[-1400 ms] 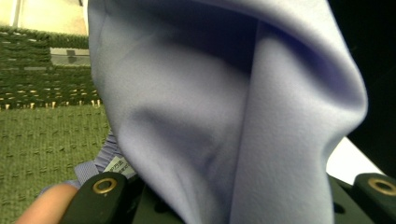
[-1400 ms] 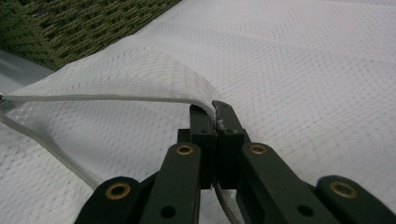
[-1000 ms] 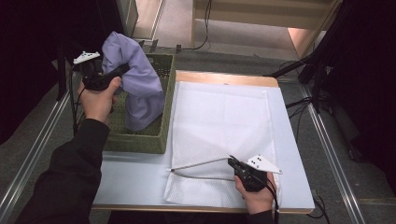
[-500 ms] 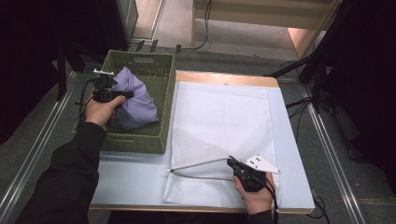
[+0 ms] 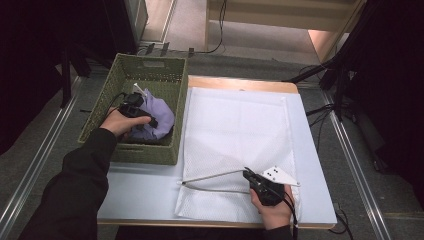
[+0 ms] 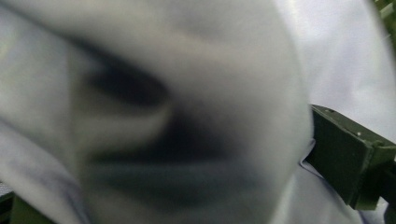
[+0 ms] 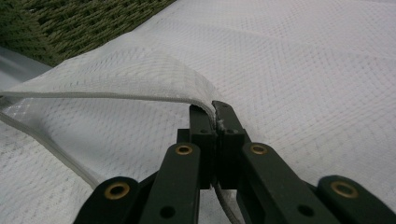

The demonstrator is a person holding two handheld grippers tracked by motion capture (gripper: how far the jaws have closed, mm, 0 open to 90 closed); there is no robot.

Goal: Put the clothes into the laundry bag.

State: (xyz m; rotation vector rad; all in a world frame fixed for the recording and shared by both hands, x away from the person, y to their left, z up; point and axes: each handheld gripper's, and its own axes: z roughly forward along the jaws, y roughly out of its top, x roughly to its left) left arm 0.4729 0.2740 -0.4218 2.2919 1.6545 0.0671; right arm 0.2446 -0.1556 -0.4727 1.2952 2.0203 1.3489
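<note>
A lavender cloth (image 5: 159, 119) lies bunched inside the green woven basket (image 5: 150, 66) at the table's left. My left gripper (image 5: 150, 120) is down in the basket against it. Its jaws have just been opening, and they stand wide with the cloth (image 6: 187, 70) loose and blurred between them, close to the camera. A white mesh laundry bag (image 5: 240, 120) lies flat on the table. My right gripper (image 5: 248, 173) is shut on the upper edge of the bag's mouth (image 7: 140, 98) near the front. It holds that edge a little above the lower layer.
The basket (image 7: 70, 23) stands against the bag's left side. The pale table top (image 5: 145, 195) shows bare in front of the basket. Metal rails run along the floor on both sides, and cables lie at the right.
My left hand has come down with the lavender cloth, from hanging above the basket to lying bunched inside it. The right gripper has kept still on the bag's edge.
</note>
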